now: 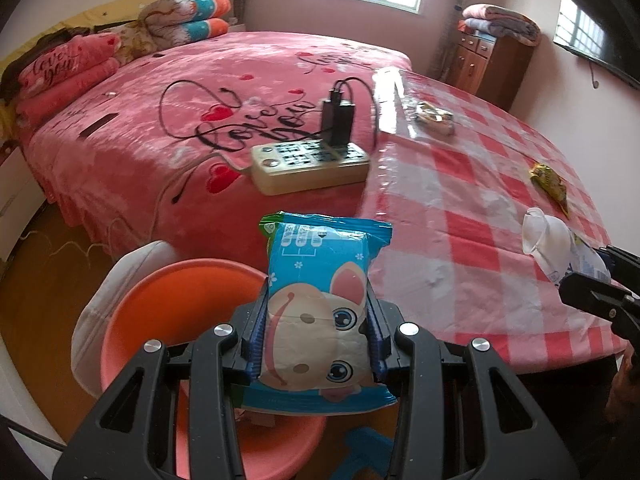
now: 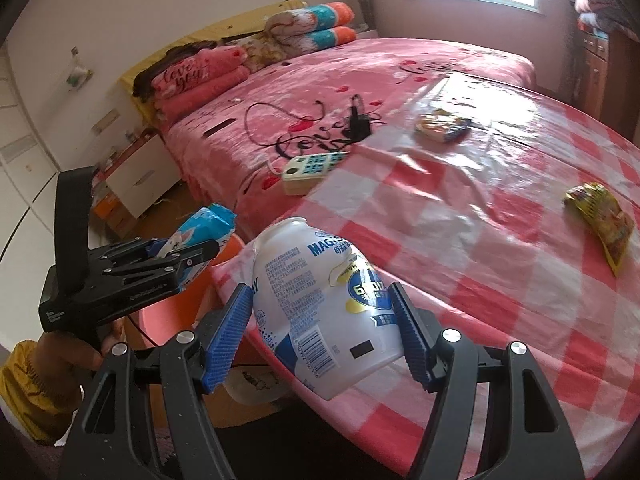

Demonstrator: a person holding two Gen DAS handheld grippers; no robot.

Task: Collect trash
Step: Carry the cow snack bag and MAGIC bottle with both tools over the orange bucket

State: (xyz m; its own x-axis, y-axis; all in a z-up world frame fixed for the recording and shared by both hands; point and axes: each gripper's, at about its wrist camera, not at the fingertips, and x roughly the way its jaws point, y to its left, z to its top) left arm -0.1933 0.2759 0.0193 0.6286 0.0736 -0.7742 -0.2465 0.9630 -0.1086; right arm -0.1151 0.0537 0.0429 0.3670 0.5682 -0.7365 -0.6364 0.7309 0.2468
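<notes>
On the left, the left tool [image 1: 318, 332] is closed on a blue tissue pack [image 1: 320, 300] and holds it above the orange bin [image 1: 168, 292], which stands beside the counter [image 1: 460, 208]. To do this step well, I think the pack should come fully inside the bin's rim before the tool lets go, so it does not slide off the edge. On the right, the right tool [image 2: 324, 332] grips a white bottle [image 2: 320, 300] over the counter edge; it should come to the bin next. Two snack wrappers [image 2: 604, 220] lie on the counter.
</notes>
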